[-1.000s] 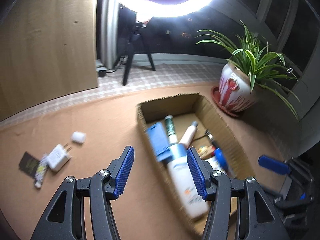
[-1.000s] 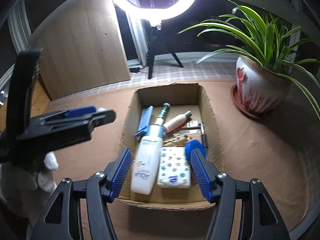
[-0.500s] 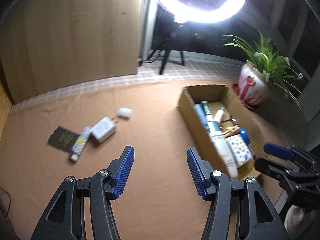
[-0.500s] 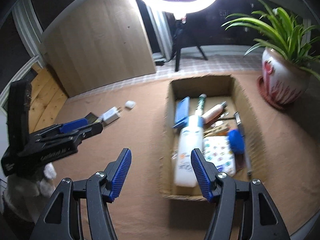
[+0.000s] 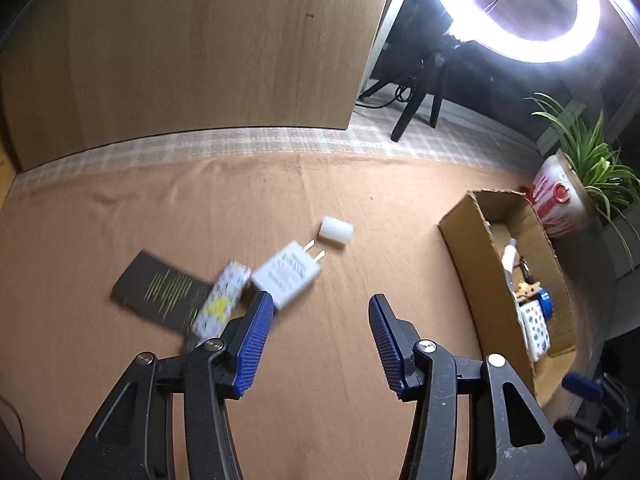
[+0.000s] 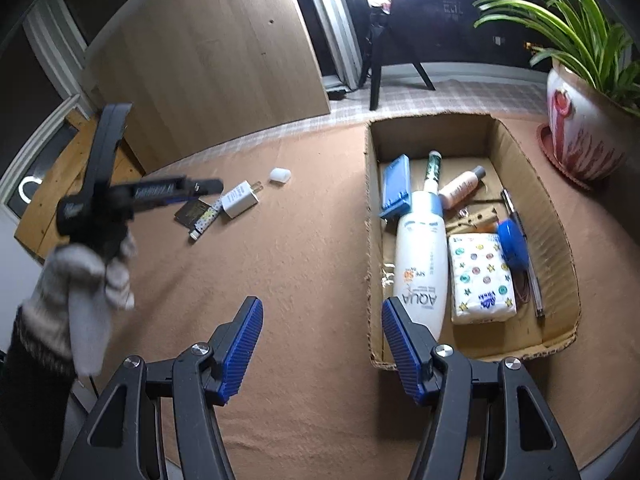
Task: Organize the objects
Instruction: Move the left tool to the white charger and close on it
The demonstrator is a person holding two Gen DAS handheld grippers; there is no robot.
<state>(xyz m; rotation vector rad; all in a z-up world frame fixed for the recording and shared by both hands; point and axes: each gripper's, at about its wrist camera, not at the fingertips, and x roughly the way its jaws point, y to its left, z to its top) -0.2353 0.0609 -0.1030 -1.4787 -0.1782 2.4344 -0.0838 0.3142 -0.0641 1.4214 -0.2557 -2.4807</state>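
On the brown cloth lie a white charger plug [image 5: 286,278], a small white cap [image 5: 337,231], a patterned tube [image 5: 220,306] and a dark card [image 5: 160,290]. My left gripper [image 5: 320,320] hovers just short of the plug, its left pad near the plug's corner. Its jaws are closing with nothing between them. The cardboard box [image 6: 374,240] at the right holds a white sunscreen bottle [image 6: 420,264], a tissue pack [image 6: 482,278], a blue case [image 6: 396,184] and several small items. My right gripper [image 6: 322,320] stands open and empty over the cloth beside the box's near left corner.
A potted plant [image 6: 580,140] stands right of the box. A wooden panel [image 5: 192,48] and a ring light on a tripod [image 5: 516,8] stand behind the cloth. A gloved hand [image 6: 92,280] carries the left gripper at the left of the right wrist view.
My left gripper has swung left from over the box to the loose items on the cloth, and its jaws have narrowed slightly. My right gripper has drifted left off the box, still open.
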